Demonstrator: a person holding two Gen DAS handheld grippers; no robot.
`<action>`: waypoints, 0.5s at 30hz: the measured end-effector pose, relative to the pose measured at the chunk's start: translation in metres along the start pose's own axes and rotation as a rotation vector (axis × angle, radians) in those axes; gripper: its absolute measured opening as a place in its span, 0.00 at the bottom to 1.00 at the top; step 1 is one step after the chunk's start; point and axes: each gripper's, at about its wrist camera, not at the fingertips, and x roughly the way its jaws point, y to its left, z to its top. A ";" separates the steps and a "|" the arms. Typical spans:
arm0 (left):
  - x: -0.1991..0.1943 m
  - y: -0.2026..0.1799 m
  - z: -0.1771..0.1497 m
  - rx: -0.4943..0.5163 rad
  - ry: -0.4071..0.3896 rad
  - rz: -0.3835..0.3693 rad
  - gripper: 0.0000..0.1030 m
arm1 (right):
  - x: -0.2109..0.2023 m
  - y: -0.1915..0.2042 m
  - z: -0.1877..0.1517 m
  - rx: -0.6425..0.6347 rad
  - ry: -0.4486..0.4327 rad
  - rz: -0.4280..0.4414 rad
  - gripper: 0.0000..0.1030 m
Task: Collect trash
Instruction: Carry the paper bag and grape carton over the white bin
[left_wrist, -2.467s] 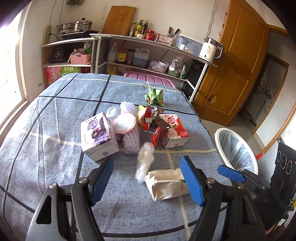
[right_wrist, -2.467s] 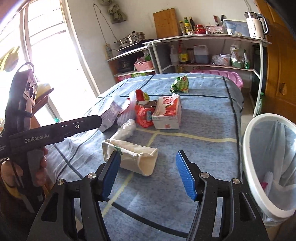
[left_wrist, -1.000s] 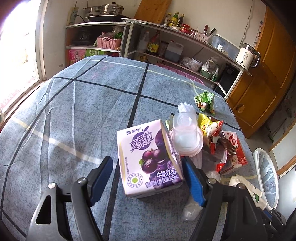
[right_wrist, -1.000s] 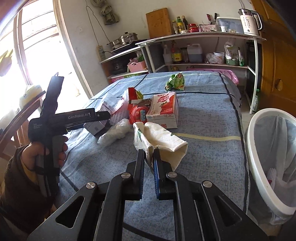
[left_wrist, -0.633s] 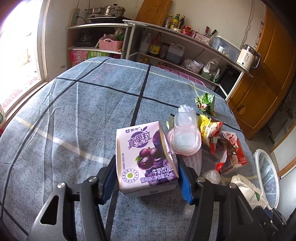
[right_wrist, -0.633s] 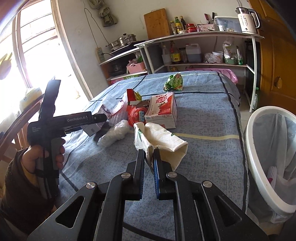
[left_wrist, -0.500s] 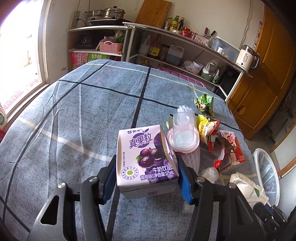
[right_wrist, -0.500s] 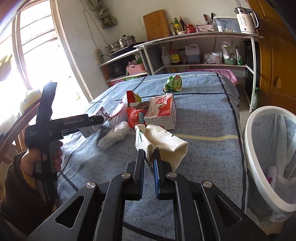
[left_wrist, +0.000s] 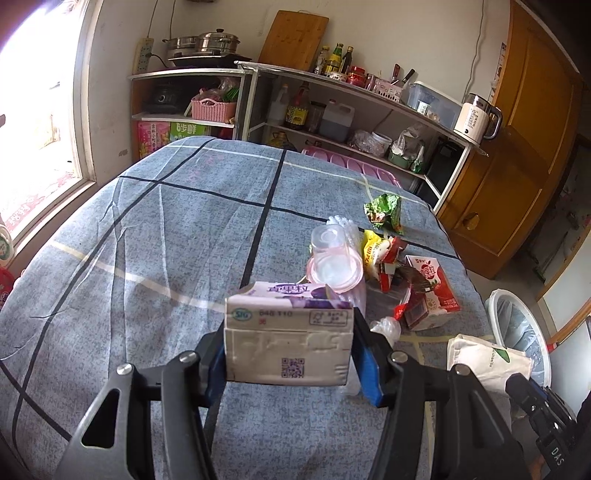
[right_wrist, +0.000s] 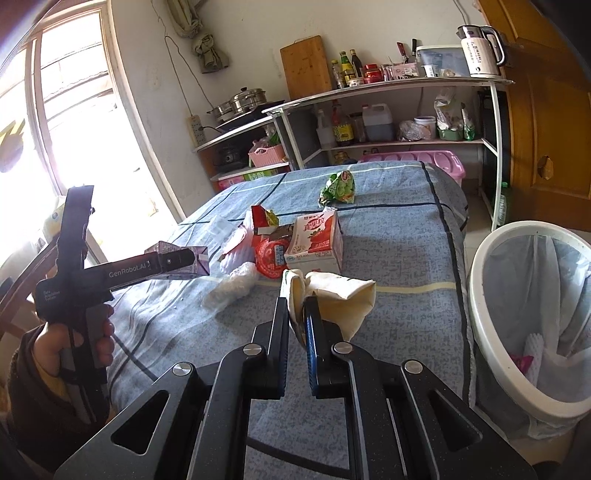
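Observation:
My left gripper (left_wrist: 290, 350) is shut on a purple drink carton (left_wrist: 288, 332), held tilted above the blue checked tablecloth (left_wrist: 155, 236); in the right wrist view the same purple drink carton (right_wrist: 184, 260) hangs off the table in the left gripper (right_wrist: 181, 262). My right gripper (right_wrist: 296, 319) is shut on the edge of a cream paper bag (right_wrist: 332, 299), lifted near the table's right side. More trash lies mid-table: a red drink carton (right_wrist: 314, 240), a red wrapper (right_wrist: 271, 254), a clear plastic cup (left_wrist: 332, 262), crumpled clear plastic (right_wrist: 232, 284) and a green snack bag (right_wrist: 338, 188).
A white waste bin (right_wrist: 532, 317) with a clear liner stands on the floor off the table's right edge, some trash inside. Shelves (right_wrist: 388, 110) with bottles, pots and a kettle line the far wall. A wooden door (left_wrist: 517, 147) is at right. A hand (right_wrist: 74, 339) holds the left gripper.
The left gripper closed onto the purple carton and lifted it, tipping its bottom face toward the camera. The right gripper stayed shut on the paper bag, nearly still.

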 end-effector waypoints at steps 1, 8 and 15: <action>-0.003 -0.003 0.000 0.008 -0.005 -0.002 0.57 | -0.002 -0.001 0.001 0.004 -0.006 -0.002 0.08; -0.021 -0.031 0.003 0.065 -0.038 -0.055 0.57 | -0.017 -0.014 0.006 0.033 -0.048 -0.012 0.08; -0.027 -0.069 0.003 0.124 -0.039 -0.131 0.57 | -0.040 -0.032 0.008 0.068 -0.095 -0.044 0.08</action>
